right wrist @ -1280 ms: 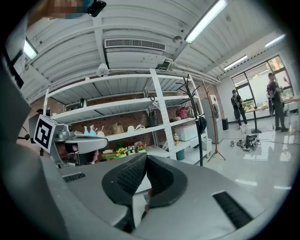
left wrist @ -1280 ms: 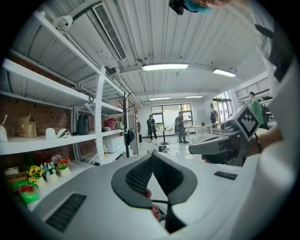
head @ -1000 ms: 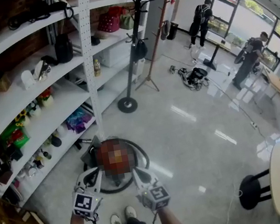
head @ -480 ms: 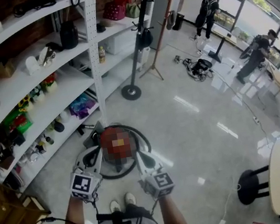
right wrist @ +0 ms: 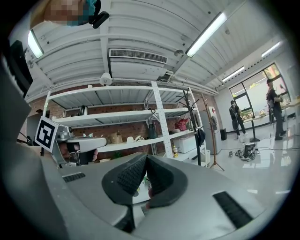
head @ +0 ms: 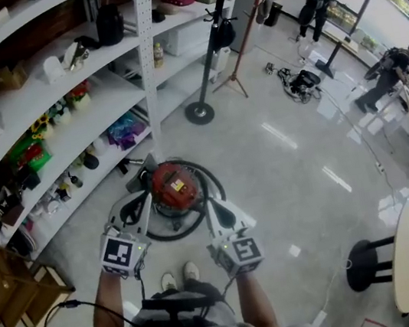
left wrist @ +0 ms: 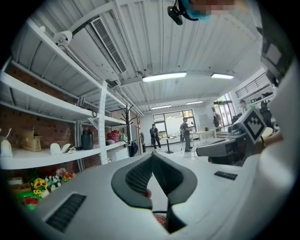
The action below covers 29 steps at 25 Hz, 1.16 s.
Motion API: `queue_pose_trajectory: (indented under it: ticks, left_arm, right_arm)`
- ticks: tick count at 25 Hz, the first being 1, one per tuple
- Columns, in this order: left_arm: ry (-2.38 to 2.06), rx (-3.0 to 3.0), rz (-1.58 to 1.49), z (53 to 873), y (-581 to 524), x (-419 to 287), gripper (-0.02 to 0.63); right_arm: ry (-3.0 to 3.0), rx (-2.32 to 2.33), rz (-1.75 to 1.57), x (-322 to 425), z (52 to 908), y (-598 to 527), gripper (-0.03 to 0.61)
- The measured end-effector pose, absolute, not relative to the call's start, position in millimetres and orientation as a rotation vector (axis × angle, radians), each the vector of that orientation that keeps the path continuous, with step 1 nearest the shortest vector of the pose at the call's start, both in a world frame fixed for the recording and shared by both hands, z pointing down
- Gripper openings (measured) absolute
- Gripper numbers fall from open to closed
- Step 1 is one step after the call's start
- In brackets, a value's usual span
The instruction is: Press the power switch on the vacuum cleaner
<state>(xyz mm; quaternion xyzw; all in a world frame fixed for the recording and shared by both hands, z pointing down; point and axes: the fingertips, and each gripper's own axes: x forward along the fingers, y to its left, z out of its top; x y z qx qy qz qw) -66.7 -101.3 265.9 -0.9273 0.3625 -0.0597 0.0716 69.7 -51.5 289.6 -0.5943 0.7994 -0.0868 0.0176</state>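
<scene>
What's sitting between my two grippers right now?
The red vacuum cleaner sits between the left gripper and the right gripper; the head view shows it.

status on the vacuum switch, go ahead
Left tool shut, empty. Right tool shut, empty. Both poised over red vacuum on floor. Nothing in between.

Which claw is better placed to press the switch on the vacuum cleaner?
Left, probably. The left claw, shut, points at the red vacuum cleaner, level with its top. The right claw, also shut, ends lower, by the hose. The switch itself cannot be made out.
</scene>
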Motion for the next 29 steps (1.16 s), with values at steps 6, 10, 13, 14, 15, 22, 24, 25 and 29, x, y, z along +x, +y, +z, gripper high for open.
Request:
queue_pose_trajectory:
  ticks: [6, 10, 13, 14, 15, 22, 24, 25, 29]
  left_arm:
    - [1.097, -2.792, -0.185, 271.7, -98.8, -72.1, 0.006]
    - [1.106, -2.799, -0.178, 271.2, -99.4, -74.0, 0.006]
    - [1.105, -2.797, -0.184, 271.2, -98.7, -74.6, 0.008]
    - [1.104, -2.796, -0.186, 271.5, -98.5, -74.6, 0.006]
    - [1.104, -2.796, -0.187, 272.0, -98.4, -74.6, 0.006]
    - [1.097, -2.797, -0.188, 272.4, -98.3, -75.0, 0.006]
    - [1.094, -2.798, -0.186, 272.4, -98.9, -75.3, 0.006]
    - [1.093, -2.798, -0.187, 272.3, -99.5, -75.6, 0.006]
    - [1.085, -2.798, -0.196, 271.7, -102.8, -76.3, 0.006]
  right_arm:
    - [2.491, -1.833, -0.301, 62.9, 299.1, -49.8, 0.012]
    - [2.487, -1.828, -0.295, 61.8, 301.5, -50.7, 0.011]
    - [2.488, -1.831, -0.308, 60.8, 299.8, -49.7, 0.011]
    - [2.491, -1.831, -0.324, 59.7, 298.4, -49.1, 0.012]
    - [2.492, -1.831, -0.335, 58.9, 298.0, -48.8, 0.011]
    - [2.495, -1.833, -0.329, 57.8, 298.6, -49.5, 0.011]
    - [2.492, -1.839, -0.329, 55.6, 293.9, -50.3, 0.011]
    - [2.487, -1.841, -0.326, 55.1, 292.3, -51.1, 0.011]
    - [2.469, -1.841, -0.323, 55.3, 296.7, -54.2, 0.011]
